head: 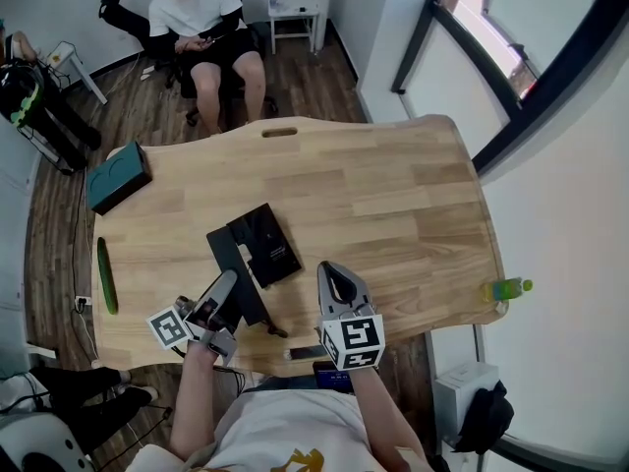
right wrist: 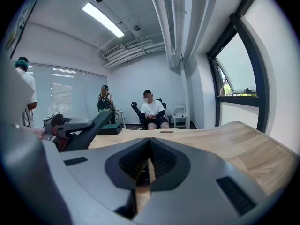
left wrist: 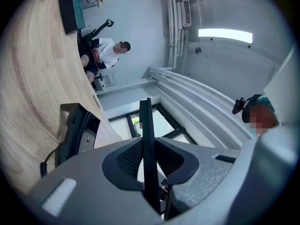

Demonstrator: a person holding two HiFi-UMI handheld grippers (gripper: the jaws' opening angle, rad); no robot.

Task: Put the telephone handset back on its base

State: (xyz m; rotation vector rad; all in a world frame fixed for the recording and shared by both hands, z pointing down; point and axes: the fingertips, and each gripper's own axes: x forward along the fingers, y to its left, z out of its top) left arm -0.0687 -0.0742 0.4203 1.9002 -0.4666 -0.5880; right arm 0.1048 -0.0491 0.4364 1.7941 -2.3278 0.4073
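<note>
The handset [head: 233, 262] lies aslant over the near left of the table [head: 413, 195], its far end at the left edge of the base [head: 267, 244], and the left gripper [head: 224, 288] is clamped on its near half. The head view does not tell whether it rests on the wood. The right gripper view shows it as a dark bar tilted upward out of that gripper. The left gripper view shows only a thin black edge pinched between the jaws, with the base and its cord [left wrist: 44, 165] to the left. The right gripper [head: 332, 275] hovers just right of the handset, jaws together on nothing. Farther left lie a cucumber [head: 106, 275] and a teal box [head: 118, 177]. A person [head: 201, 28] sits beyond the table.
</note>
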